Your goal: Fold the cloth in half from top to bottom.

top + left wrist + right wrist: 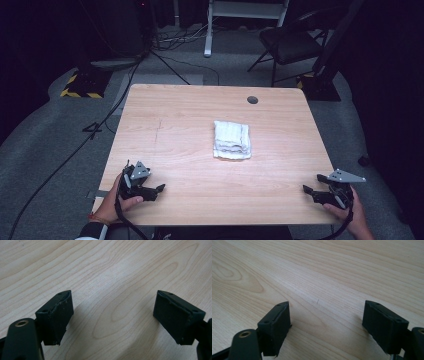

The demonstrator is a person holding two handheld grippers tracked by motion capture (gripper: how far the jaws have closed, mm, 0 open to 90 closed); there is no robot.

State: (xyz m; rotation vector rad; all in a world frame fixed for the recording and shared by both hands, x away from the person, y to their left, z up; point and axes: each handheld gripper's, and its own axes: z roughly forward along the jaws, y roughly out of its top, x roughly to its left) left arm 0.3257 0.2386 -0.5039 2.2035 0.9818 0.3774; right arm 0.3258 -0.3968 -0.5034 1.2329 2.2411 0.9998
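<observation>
While parked at the near corners of the desk (170, 125), left tongs (159, 189) and right tongs (306, 189) spread wide, empty; folded white towel (232, 140) mid-desk, well apart, likely awaiting pickup.

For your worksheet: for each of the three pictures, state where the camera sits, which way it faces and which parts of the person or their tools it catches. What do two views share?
High view: above the person's side, looking forward and down on the table and folded white towel; both hands hold the left tool and right tool.
Left gripper view: rides the left tool, looking along open jaws at bare wood.
Right gripper view: rides the right tool, jaws likewise open.
Shared: the tabletop's wood grain.
</observation>
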